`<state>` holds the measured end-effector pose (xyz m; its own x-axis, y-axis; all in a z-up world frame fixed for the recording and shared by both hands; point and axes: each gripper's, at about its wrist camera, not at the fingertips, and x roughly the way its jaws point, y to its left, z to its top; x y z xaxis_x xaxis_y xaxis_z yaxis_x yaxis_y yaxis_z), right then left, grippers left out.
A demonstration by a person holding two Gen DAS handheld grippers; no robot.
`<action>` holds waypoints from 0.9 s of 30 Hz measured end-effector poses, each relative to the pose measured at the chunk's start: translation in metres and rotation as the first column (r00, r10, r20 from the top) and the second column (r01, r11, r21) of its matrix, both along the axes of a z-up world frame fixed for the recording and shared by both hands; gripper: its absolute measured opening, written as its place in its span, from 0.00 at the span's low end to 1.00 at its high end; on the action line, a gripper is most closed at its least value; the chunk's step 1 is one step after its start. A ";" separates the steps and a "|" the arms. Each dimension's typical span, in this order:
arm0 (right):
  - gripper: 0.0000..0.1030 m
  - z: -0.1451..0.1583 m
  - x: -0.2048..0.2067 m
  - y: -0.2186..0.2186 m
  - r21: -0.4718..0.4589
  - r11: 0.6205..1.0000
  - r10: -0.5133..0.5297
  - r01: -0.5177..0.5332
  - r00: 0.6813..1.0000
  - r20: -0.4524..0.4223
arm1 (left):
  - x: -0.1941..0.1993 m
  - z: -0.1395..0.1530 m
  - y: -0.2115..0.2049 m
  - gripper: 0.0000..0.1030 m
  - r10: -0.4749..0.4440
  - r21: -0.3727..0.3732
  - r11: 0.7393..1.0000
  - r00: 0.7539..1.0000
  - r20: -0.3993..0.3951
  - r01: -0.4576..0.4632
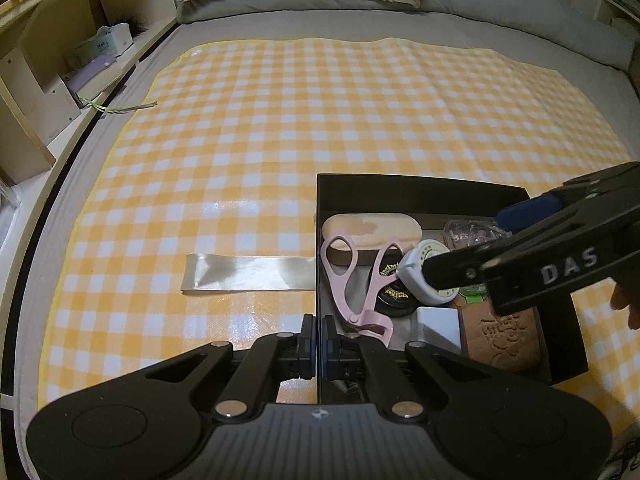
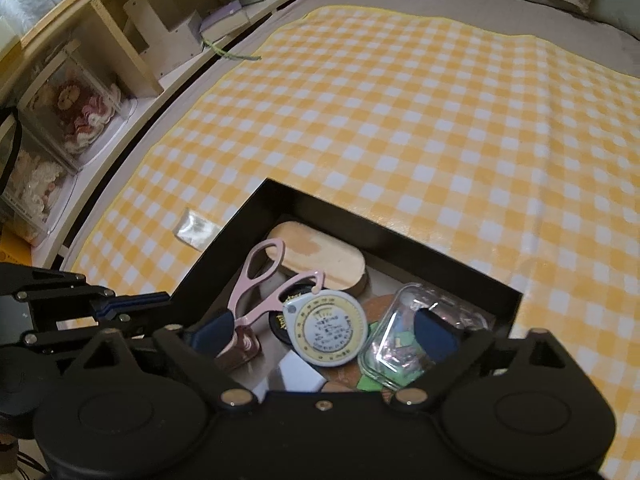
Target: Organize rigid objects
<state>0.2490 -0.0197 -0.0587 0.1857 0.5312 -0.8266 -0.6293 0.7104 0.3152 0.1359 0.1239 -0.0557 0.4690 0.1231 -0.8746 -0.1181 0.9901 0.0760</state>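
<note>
Right gripper [image 2: 324,340], its jaws wide, hangs directly over the round tape measure [image 2: 326,327] in the black box [image 2: 400,236], while the left gripper [image 1: 319,344] pinches the box's left wall.

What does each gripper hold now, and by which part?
Left gripper: the black box, by its left wall. Right gripper: open over the round tape measure, holding nothing.

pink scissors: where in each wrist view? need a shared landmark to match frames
Left wrist: pink scissors right of lower centre, inside the black box, just ahead of the left tool.
Right wrist: pink scissors left of lower centre, in the box.
Shared landmark: round tape measure beside them.
</note>
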 end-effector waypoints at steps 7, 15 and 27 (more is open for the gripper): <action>0.98 0.009 -0.003 -0.013 0.008 1.000 -0.023 0.023 1.000 0.018 | 0.000 0.001 -0.002 0.02 0.002 0.013 1.000 1.000 0.000 -0.002; 1.00 0.036 -0.021 -0.037 0.039 0.999 -0.020 0.016 0.996 0.088 | 0.000 0.000 -0.004 0.04 0.002 0.018 1.000 1.000 0.000 -0.002; 1.00 0.079 -0.049 -0.076 0.116 0.990 -0.103 0.082 0.976 0.191 | -0.008 0.012 -0.007 0.28 0.005 0.020 1.000 0.999 0.041 -0.005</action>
